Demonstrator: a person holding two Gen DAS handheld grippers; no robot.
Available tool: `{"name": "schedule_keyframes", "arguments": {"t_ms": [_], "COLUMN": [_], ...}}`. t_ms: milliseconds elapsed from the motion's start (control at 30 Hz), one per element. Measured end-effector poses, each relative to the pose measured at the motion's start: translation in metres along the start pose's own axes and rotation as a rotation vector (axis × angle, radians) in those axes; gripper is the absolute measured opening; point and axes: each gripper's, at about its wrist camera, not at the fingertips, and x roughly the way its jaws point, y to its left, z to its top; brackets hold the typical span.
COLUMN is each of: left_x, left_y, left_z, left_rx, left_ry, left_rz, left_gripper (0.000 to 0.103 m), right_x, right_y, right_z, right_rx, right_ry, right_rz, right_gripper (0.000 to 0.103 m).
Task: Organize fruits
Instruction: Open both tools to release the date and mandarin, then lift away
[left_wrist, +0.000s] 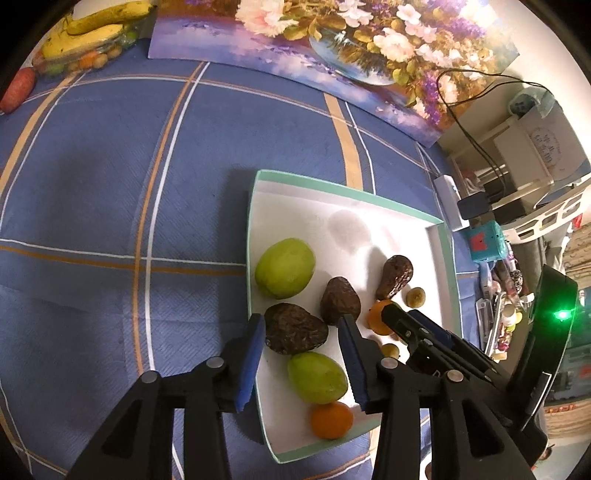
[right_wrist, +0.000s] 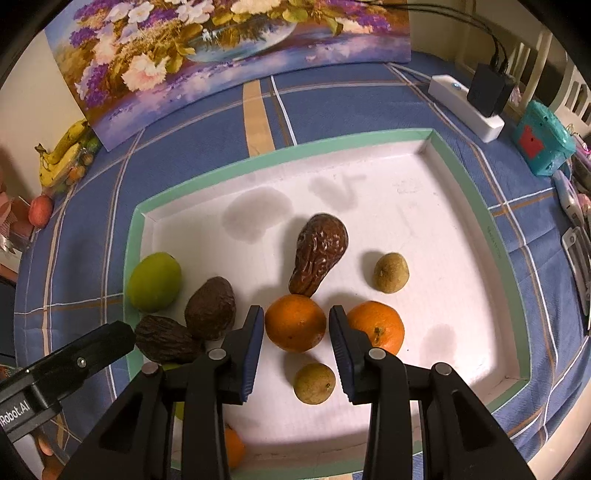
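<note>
A white tray with a teal rim (left_wrist: 369, 195) (right_wrist: 295, 151) holds two green fruits (left_wrist: 284, 267), three dark wrinkled fruits (right_wrist: 319, 253), oranges and small brownish round fruits (right_wrist: 390, 272). My left gripper (left_wrist: 301, 319) hangs open over the tray's near left corner. A dark fruit (left_wrist: 295, 328) lies between its blue pads, and the right pad is clear of it. My right gripper (right_wrist: 295, 310) is shut on an orange (right_wrist: 295, 323) in the middle of the tray. A second orange (right_wrist: 376, 326) sits just to its right. The left gripper's black finger (right_wrist: 110, 339) shows at the lower left.
Bananas (left_wrist: 92, 29) and a red fruit (left_wrist: 18, 90) lie at the far left of the blue checked tablecloth. A flower painting (right_wrist: 221, 55) stands along the back. A power strip (right_wrist: 465, 107), a teal box (right_wrist: 543, 144) and clutter crowd the right edge.
</note>
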Motion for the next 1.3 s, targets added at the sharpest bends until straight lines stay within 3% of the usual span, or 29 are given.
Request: {"name": "schedule_keyframes", "arguments": {"t_ms": [267, 467, 567, 667, 800, 933, 1033, 1300], "left_x": [-0.027, -0.043, -0.047, -0.051, -0.055, -0.063, -0.069, -0.086], "left_y": [0.015, 0.037, 0.05, 0.055, 0.051, 0.05, 0.054, 0.062], "left_z": [0.005, 0.005, 0.002, -0.003, -0.011, -0.019, -0.025, -0.045], "left_rx": [-0.029, -0.054, -0.08, -0.077, -0.036, -0.019, -0.019, -0.027], "left_ry": [-0.076, -0.142, -0.165, -0.188, -0.212, -0.238, -0.252, -0.295], "left_rz": [0.019, 0.189, 0.237, 0.273, 0.294, 0.302, 0.3, 0.351], "left_gripper": [0.053, 0.074, 0.089, 0.103, 0.103, 0.103, 0.103, 0.103], "right_x": [-0.021, -0.026, -0.026, -0.028, -0.031, -0.035, -0.038, -0.047], "right_y": [0.003, 0.012, 0.018, 0.028, 0.036, 0.041, 0.04, 0.047], "right_z": [-0.003, -0.003, -0.003, -0.006, -0.013, -0.021, -0.026, -0.043], "right_rx": [-0.002, -0.009, -0.018, -0.048, -0.07, -0.086, -0.073, -0.096], "right_ry": [-0.058, -0.081, -0.085, -0.096, -0.108, -0.124, -0.137, -0.167], "right_rz": [-0.002, 0.001, -0.001, -0.021, -0.02, -0.043, -0.045, -0.029], "right_gripper": [0.037, 0.038, 0.046, 0.048, 0.058, 0.062, 0.082, 0.083]}}
